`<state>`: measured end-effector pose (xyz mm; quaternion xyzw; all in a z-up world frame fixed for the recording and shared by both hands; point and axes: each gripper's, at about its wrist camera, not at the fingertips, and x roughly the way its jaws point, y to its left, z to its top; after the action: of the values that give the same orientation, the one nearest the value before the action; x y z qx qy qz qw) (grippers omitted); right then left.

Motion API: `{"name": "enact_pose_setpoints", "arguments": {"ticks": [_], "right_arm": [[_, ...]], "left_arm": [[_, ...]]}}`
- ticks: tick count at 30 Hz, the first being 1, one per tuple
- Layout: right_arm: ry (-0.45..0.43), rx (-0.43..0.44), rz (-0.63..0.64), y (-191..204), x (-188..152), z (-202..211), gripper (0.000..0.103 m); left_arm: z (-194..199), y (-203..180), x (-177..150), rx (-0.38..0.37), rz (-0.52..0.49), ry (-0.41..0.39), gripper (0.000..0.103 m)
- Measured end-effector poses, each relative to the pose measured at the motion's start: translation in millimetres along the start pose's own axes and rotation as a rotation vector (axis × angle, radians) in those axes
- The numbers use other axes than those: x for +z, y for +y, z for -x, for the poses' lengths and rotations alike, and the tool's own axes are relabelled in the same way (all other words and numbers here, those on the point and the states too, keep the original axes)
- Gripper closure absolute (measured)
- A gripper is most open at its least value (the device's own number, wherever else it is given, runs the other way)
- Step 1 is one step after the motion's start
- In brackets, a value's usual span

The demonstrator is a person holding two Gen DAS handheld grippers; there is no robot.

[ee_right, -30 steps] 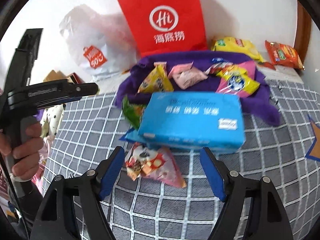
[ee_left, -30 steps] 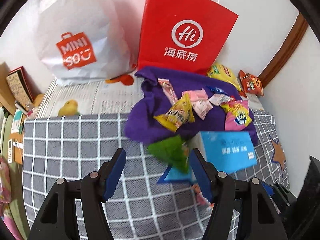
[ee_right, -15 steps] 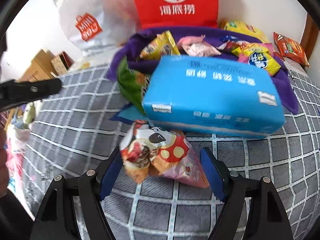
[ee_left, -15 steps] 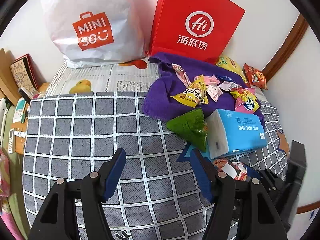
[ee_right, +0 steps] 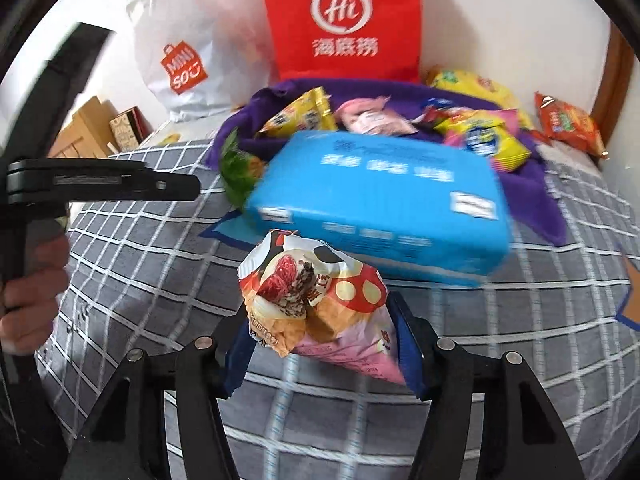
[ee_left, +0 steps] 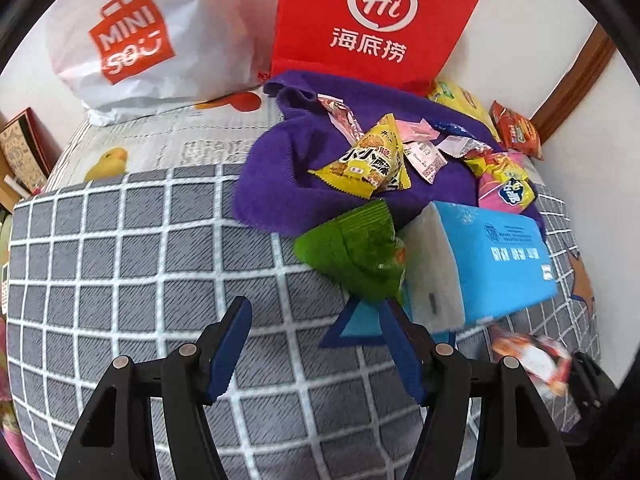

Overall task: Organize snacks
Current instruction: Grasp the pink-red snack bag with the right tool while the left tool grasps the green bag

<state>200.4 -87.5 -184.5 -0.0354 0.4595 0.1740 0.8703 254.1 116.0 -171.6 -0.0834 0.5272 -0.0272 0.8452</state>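
Observation:
My right gripper [ee_right: 322, 346] is shut on a pink and red snack packet [ee_right: 316, 300] and holds it above the checked blanket [ee_right: 160, 272]. The same packet shows blurred at the right in the left wrist view [ee_left: 528, 358]. My left gripper [ee_left: 316, 344] is open and empty over the blanket, just short of a green snack packet [ee_left: 352, 248]. Behind lies a blue tissue pack [ee_left: 492, 264], also in the right wrist view [ee_right: 380, 204]. Several snacks lie on a purple cloth [ee_left: 288, 152], among them a yellow triangular packet [ee_left: 368, 164].
A red paper bag [ee_left: 376, 20] and a white MINISO bag [ee_left: 132, 40] stand at the back against the wall. An orange-red packet [ee_left: 516, 130] and a yellow bag [ee_left: 460, 100] lie at the back right. Boxes [ee_right: 92, 128] stand at the left.
My right gripper has closed on the pink and red snack packet and lifted it off the blanket. My left gripper has moved closer to the green packet, still open.

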Motion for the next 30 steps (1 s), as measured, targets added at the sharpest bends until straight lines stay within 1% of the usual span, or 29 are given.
{"name": "enact_pose_setpoints", "arguments": {"ticks": [1,4,6,9,13,15,17,18,19,21,25,27,30], "right_arm": [[-0.009,-0.032,0.008,-4,-2,3,0.042],[-0.028,-0.092,0.014,-18,-10,8,0.042],[-0.029,-0.103,-0.004,-30,-15,11,0.042],[-0.030,-0.102,-0.024,-41,-20,11,0.042],[-0.024,-0.128,-0.044,-53,-27,10,0.042],[-0.025,-0.144,-0.038,-52,-29,9,0.042],[-0.024,-0.140,-0.035,-52,-31,8,0.042],[-0.022,-0.138,-0.033,-52,-32,8,0.042],[-0.020,-0.139,-0.029,-51,-33,8,0.042],[-0.019,-0.138,-0.022,-50,-35,8,0.042],[-0.018,-0.113,-0.046,-53,-38,14,0.042],[-0.020,-0.102,-0.064,-56,-40,18,0.042],[-0.019,-0.094,-0.087,-61,-45,22,0.042]], "left_arm": [[-3,-2,2,-0.006,0.001,0.001,0.039],[-11,-7,9,-0.025,0.011,0.000,0.038],[-15,-10,13,-0.025,0.011,-0.009,0.033],[-25,-13,19,-0.003,0.013,-0.018,0.032],[-33,-14,23,-0.054,0.031,-0.039,0.032],[-34,-17,23,-0.054,0.021,-0.063,0.032],[-36,-22,23,-0.058,-0.003,-0.063,0.037],[-36,-23,23,-0.063,-0.009,-0.062,0.041],[-35,-24,22,-0.057,-0.014,-0.061,0.048],[-32,-23,20,-0.050,-0.018,-0.055,0.050],[-17,-15,10,-0.085,-0.019,-0.048,0.051],[-3,-11,-1,-0.114,-0.020,-0.046,0.051],[14,-9,-21,-0.111,-0.048,-0.044,0.051]]}}
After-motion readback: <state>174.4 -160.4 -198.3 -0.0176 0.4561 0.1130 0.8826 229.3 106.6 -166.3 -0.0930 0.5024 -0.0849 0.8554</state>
